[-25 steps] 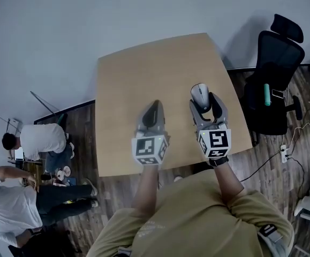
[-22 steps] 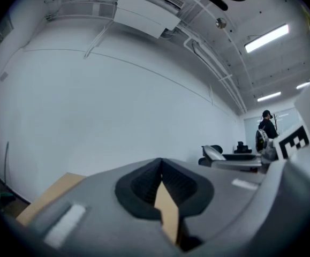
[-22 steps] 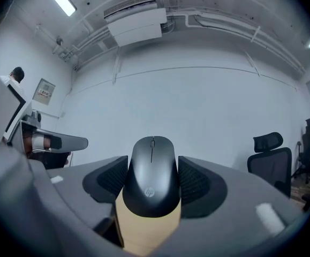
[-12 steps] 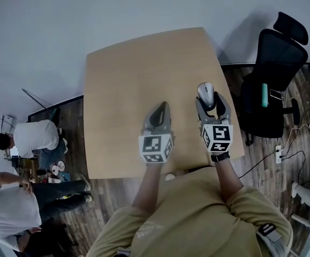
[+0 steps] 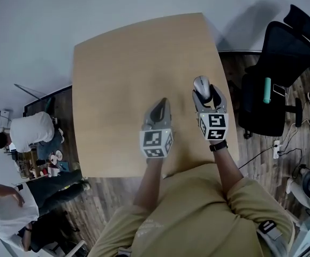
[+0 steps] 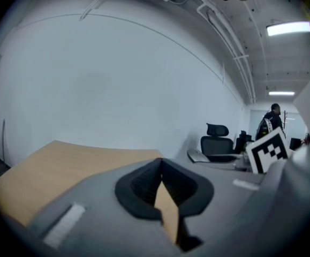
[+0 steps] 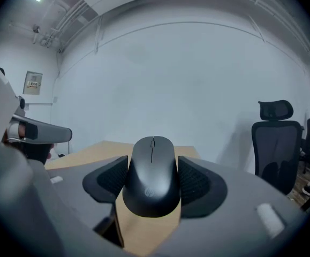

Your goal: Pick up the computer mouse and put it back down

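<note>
A dark grey computer mouse (image 5: 201, 83) sits between the jaws of my right gripper (image 5: 206, 93), over the right side of the tan table (image 5: 117, 63). In the right gripper view the mouse (image 7: 151, 170) fills the gap of the right gripper (image 7: 153, 182), and both ribbed pads (image 7: 197, 183) press on its flanks, with table top showing beneath it. My left gripper (image 5: 162, 104) hangs beside it to the left, over the table's middle front. Its jaws meet at the tips in the left gripper view (image 6: 161, 164), with nothing between them.
A black office chair (image 5: 278, 63) stands just right of the table, on a wooden floor with cables (image 5: 275, 149). Two people (image 5: 29, 133) are on the floor at the left. A white wall lies beyond the table's far edge.
Both grippers have sunk toward the table and look smaller in the head view. The mouse stays in the right gripper's jaws; the left stays closed.
</note>
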Tool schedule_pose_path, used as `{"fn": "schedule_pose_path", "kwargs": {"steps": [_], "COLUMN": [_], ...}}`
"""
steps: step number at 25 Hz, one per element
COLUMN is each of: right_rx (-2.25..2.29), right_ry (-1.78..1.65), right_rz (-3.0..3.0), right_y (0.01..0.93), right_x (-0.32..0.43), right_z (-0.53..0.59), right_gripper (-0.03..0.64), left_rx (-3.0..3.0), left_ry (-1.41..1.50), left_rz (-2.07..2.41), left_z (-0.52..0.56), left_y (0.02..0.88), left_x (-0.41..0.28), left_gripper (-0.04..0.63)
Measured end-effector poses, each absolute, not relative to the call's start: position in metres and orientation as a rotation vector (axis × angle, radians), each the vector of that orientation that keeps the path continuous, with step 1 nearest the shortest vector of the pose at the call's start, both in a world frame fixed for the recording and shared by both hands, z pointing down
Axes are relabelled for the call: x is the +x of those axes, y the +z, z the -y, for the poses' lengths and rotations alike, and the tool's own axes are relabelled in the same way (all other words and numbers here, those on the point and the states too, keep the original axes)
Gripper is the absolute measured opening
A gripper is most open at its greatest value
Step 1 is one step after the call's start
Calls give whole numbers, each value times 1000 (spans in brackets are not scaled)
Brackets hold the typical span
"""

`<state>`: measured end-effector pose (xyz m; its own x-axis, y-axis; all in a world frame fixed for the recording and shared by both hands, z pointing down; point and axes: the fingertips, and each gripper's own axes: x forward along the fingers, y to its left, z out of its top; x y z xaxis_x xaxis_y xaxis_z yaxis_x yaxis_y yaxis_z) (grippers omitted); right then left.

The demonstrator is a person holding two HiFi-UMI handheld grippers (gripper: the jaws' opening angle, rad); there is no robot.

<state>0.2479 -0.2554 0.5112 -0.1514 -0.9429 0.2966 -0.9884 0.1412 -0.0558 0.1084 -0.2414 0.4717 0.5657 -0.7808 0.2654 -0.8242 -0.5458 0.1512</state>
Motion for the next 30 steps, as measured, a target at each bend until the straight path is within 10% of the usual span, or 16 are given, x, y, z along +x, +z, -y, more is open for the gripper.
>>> {"fn": "schedule_pose_path", "kwargs": {"steps": [30], "right_rx": [1764], "right_ry": [816], "right_rz": [1807], "right_y": [763], "right_x": [298], "right_z": [347], "right_gripper": [302], "left_rx": [2278], "left_ry": [511], "left_rz": [1270], "left_z": [288], "left_y": [622], "left_x": [141], "left_gripper": [0]}}
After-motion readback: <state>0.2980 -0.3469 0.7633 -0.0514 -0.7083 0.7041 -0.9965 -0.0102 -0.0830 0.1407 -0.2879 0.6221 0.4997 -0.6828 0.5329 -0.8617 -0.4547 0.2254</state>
